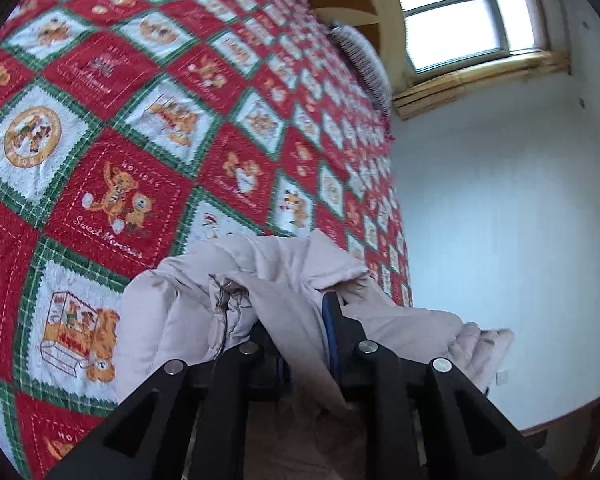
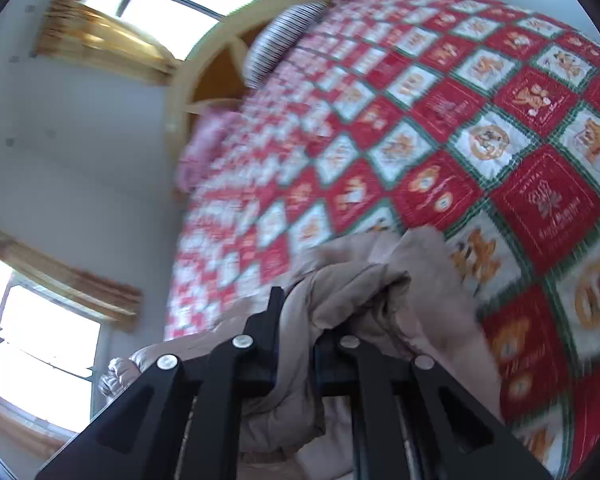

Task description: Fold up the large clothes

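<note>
Between the fingers of the left gripper [image 1: 300,320] sits a bunched fold of the beige padded coat [image 1: 260,280]; jaws closed down on the fabric, blue pad pressing the cloth. Right gripper [image 2: 296,320] likewise clamped on a thick gather of the same coat [image 2: 364,280], fabric spilling over and under its fingers. Garment hangs from both tools, apparently lifted rather than spread flat; a ribbed cuff [image 1: 484,344] dangles off to one side of the left tool. Two-point hold probably serves to carry or shake the coat out before laying it down. Ahead of both tools lies the red, green and white quilt [image 1: 180,120] on the bed, likely the folding surface. Beyond: striped pillow [image 2: 284,36], window [image 1: 460,12], white wall [image 1: 500,200].
</note>
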`<act>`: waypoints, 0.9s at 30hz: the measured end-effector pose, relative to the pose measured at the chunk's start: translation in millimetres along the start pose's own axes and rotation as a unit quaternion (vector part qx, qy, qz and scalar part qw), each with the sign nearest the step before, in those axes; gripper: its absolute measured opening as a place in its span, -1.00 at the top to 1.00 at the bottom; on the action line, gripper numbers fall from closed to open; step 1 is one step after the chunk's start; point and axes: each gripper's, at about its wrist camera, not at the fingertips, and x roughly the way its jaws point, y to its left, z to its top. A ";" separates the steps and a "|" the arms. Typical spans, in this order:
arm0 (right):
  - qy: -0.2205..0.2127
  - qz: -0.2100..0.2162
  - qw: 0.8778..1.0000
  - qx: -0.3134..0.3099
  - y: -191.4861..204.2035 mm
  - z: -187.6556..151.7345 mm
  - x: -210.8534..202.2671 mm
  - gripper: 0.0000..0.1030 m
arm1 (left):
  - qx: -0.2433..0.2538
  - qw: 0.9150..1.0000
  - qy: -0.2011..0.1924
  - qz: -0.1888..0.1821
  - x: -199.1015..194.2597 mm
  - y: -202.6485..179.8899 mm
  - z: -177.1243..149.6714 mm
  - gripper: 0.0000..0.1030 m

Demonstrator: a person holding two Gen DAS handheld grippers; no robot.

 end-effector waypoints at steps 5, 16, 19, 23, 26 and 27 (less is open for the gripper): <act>0.038 -0.052 0.998 0.019 -27.6 21.0 59.5 0.73 | -0.016 0.999 0.015 -0.025 -23.3 -2.2 17.6 0.46; 0.047 -0.064 0.997 0.008 -37.7 20.2 75.0 0.75 | 0.148 0.943 -0.275 0.119 -104.5 -95.1 -25.1 -0.69; 0.046 -0.075 0.996 0.001 -32.4 21.6 81.7 0.74 | 0.266 0.933 -0.221 0.095 -37.9 -155.2 -54.4 -0.70; 0.041 -0.083 0.996 -0.004 -24.2 23.7 89.9 0.70 | 0.400 0.897 -0.150 0.110 60.1 -203.3 -94.3 -0.70; 0.033 -0.077 0.996 -0.002 -18.3 25.3 88.3 0.52 | 0.399 0.881 -0.154 0.201 113.2 -186.7 -79.3 -0.70; 0.029 -0.073 0.997 -0.001 -16.4 25.8 84.7 0.45 | 0.382 0.886 -0.150 0.217 121.0 -175.3 -69.0 -0.70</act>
